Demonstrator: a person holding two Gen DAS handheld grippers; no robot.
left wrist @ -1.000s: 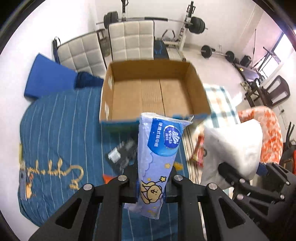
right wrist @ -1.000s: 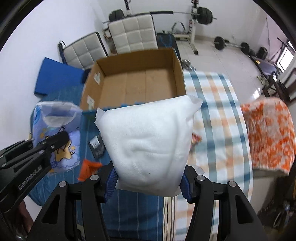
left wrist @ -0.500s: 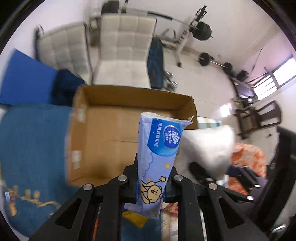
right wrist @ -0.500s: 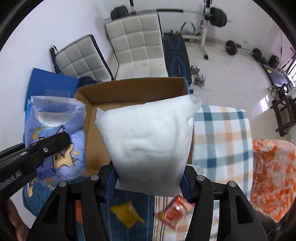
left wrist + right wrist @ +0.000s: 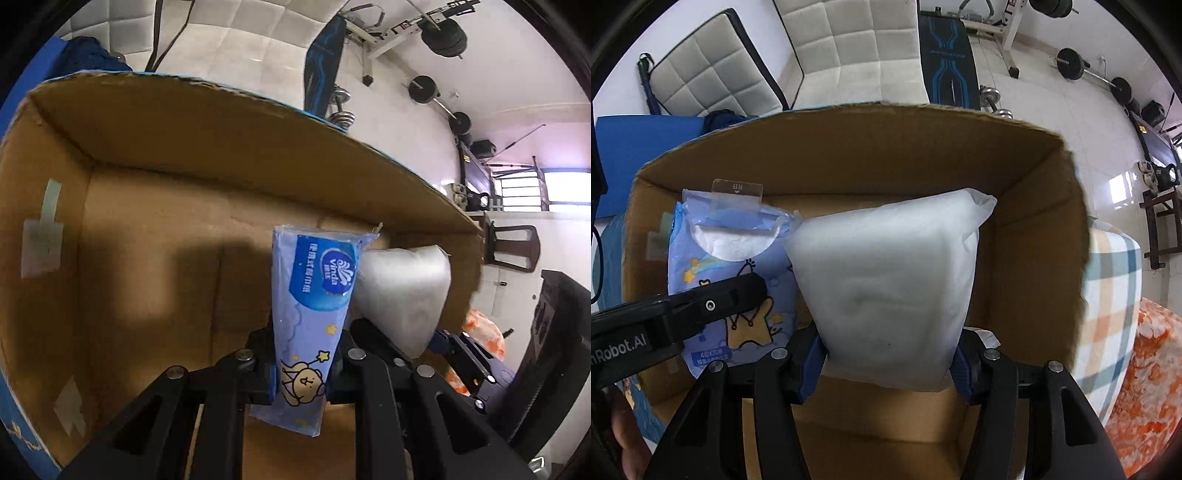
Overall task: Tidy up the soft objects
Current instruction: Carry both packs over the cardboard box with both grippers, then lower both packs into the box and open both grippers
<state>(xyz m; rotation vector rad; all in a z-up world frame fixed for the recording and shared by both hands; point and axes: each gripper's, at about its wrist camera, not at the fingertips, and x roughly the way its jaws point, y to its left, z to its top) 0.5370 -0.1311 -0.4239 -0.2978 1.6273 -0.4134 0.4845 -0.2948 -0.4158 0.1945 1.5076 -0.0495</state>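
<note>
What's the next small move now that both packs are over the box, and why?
Probably lower both a little further, then let go. The tissue pack in the left gripper and the white pack in the right gripper already hang inside the cardboard box, above its bare floor.

Inside the open cardboard box [image 5: 1034,177], a tissue pack [image 5: 731,266] hangs to the left, touching a cotton pad bag [image 5: 890,288] on its right. Padded chairs [image 5: 849,51] stand behind the box.
</note>
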